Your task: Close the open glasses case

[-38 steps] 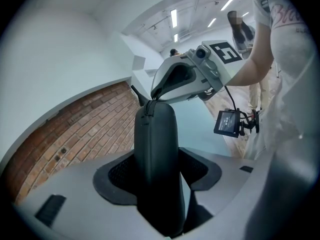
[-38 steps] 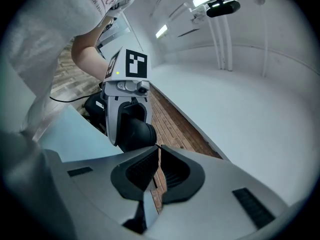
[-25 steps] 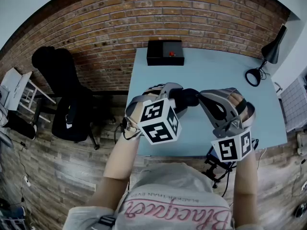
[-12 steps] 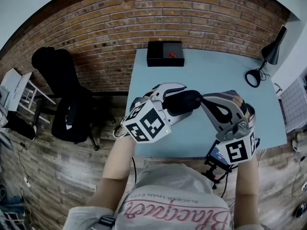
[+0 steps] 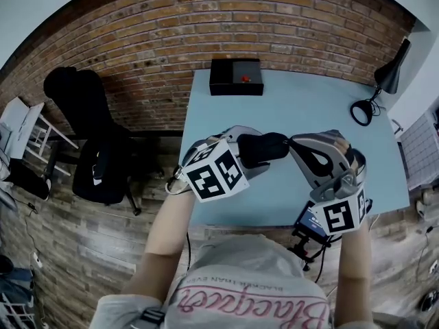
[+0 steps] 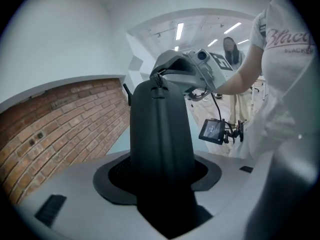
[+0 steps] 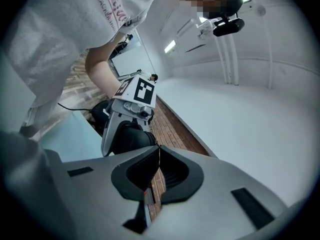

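Left gripper: I see it gripping the black glasses case above the blue table.
Right gripper: pinched together, empty, beside the case.

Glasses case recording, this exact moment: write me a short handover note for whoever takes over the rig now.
Left gripper: fingers shut on the black glasses case, held up over the blue table.
Right gripper: fingers together, nothing between them; tip at the case's end in the head view, contact not certain.
Done: the case is lifted and looks closed in the left gripper view, though that is hard to confirm.
Left: check that it is fully shut, press it if not, set it down.
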